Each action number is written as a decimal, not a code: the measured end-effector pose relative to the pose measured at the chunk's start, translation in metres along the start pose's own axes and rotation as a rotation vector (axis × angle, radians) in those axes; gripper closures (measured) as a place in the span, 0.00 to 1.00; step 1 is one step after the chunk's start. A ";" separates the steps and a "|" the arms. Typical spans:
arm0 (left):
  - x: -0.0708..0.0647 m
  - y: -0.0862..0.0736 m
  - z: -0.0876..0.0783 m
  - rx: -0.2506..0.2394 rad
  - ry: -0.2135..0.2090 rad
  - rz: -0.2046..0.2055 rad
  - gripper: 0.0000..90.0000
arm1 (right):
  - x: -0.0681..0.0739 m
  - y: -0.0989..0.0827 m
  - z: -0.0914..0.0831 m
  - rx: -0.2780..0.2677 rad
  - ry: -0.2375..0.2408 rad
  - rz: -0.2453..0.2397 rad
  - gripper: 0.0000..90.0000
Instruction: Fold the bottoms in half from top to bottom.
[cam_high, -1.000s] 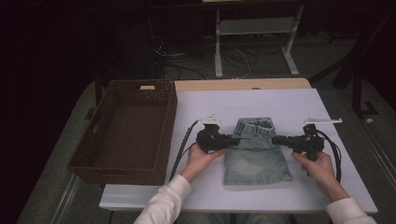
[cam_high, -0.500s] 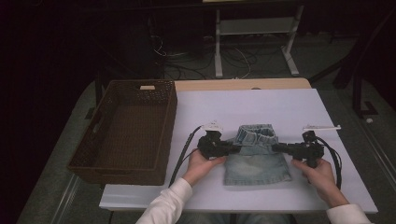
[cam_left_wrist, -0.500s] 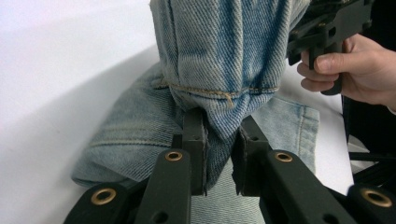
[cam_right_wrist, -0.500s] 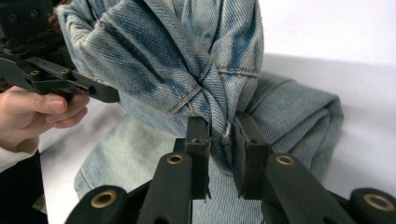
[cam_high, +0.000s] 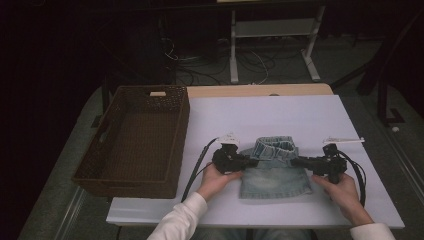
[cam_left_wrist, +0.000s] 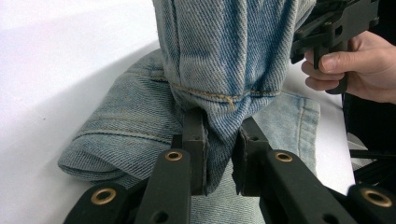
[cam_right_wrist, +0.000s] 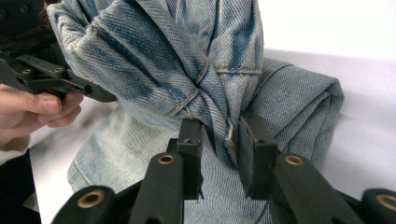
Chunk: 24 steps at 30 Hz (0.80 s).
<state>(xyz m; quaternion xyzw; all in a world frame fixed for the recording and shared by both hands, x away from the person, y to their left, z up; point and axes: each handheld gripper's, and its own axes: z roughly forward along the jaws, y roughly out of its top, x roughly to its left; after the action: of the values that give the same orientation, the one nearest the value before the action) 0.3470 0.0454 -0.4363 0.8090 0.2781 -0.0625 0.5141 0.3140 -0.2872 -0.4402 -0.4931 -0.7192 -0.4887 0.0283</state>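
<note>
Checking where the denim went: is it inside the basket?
No, the denim lies on the white table, right of the basket.

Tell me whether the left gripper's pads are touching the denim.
Touching. In the left gripper view both pads of the left gripper press into a bunched fold of the denim, with no gap either side.

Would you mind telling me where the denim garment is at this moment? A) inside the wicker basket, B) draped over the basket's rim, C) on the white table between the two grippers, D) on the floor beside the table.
C: the denim garment lies on the white table, with the left gripper and right gripper at its two sides, apart from the wicker basket.
</note>
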 end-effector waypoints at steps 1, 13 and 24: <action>0.000 0.000 0.000 0.001 0.000 0.000 0.85 | 0.000 0.000 0.000 -0.004 0.001 0.010 0.76; 0.001 -0.001 0.001 -0.001 -0.008 -0.004 0.85 | 0.010 0.009 -0.015 0.032 -0.002 -0.029 0.44; 0.001 -0.003 0.002 -0.003 -0.011 -0.006 0.85 | 0.022 0.029 -0.037 -0.035 0.060 -0.087 0.38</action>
<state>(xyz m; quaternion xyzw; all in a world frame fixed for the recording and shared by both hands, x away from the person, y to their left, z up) 0.3465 0.0452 -0.4396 0.8071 0.2778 -0.0678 0.5166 0.3077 -0.2985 -0.3896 -0.4468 -0.7301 -0.5166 0.0201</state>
